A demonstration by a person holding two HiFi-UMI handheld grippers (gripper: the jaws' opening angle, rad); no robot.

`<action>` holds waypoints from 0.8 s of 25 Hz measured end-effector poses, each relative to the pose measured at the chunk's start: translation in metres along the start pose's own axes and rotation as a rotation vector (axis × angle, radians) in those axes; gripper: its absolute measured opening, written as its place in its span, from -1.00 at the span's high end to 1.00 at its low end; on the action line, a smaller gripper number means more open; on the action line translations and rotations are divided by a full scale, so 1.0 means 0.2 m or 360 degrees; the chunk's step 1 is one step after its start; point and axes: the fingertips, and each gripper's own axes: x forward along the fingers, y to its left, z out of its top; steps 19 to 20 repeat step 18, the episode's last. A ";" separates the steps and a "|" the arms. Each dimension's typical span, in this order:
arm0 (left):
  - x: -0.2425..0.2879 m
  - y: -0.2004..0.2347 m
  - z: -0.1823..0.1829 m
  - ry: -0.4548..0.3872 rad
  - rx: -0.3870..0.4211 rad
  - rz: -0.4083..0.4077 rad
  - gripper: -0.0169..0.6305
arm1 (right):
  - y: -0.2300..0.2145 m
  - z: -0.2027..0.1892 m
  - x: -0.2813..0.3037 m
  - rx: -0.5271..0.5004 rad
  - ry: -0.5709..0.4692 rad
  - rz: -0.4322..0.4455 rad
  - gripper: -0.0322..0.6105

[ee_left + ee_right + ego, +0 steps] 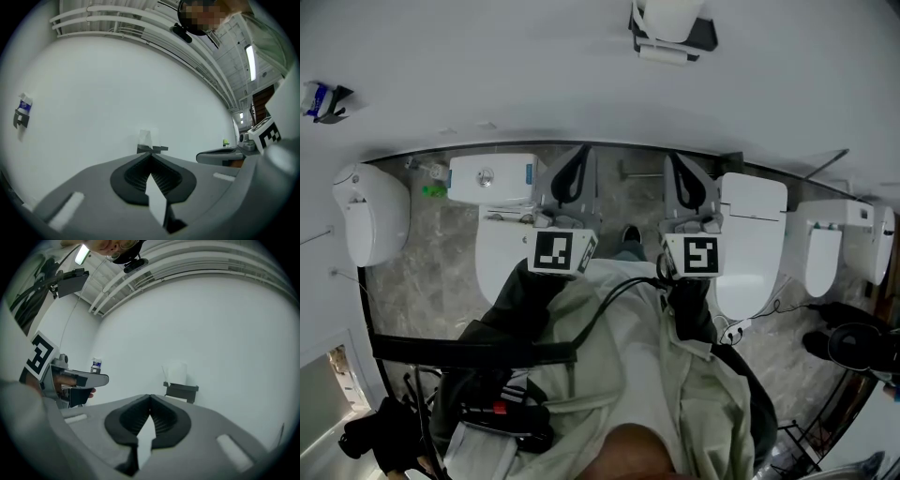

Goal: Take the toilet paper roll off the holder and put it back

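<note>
We count one toilet paper roll [671, 17] on one holder [675, 42], top centre of the head view. One small blue-and-white item [319, 98] hangs on the wall, upper left. Two grippers: left gripper [579, 159] and right gripper [677, 164]. Two marker cubes [562, 251]. White toilet fixtures [750, 225] along the floor: four sure; right edge unclear.

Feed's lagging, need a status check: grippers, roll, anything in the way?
Shut and empty: left gripper, right gripper. Toilet paper roll on its holder on the wall, untouched. Nothing seen between grippers and roll.
</note>
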 end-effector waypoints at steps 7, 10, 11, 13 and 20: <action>-0.01 -0.03 -0.05 0.0047 0.0011 0.0005 0.93 | 0.00 -0.01 -0.02 -0.0005 -0.0012 0.0005 0.90; -0.01 -0.03 -0.06 0.0067 0.0023 0.0015 0.93 | -0.01 -0.01 -0.03 -0.0014 -0.0033 0.0015 0.90; -0.01 -0.03 -0.06 0.0065 0.0026 0.0017 0.93 | 0.00 -0.01 -0.03 -0.0017 -0.0028 0.0020 0.90; -0.01 -0.04 -0.06 0.0059 0.0032 0.0021 0.93 | 0.00 -0.01 -0.03 -0.0007 -0.0005 0.0027 0.90; 0.00 -0.04 -0.08 0.0064 0.0032 0.0024 0.93 | 0.01 -0.01 -0.02 0.0001 -0.0010 0.0033 0.90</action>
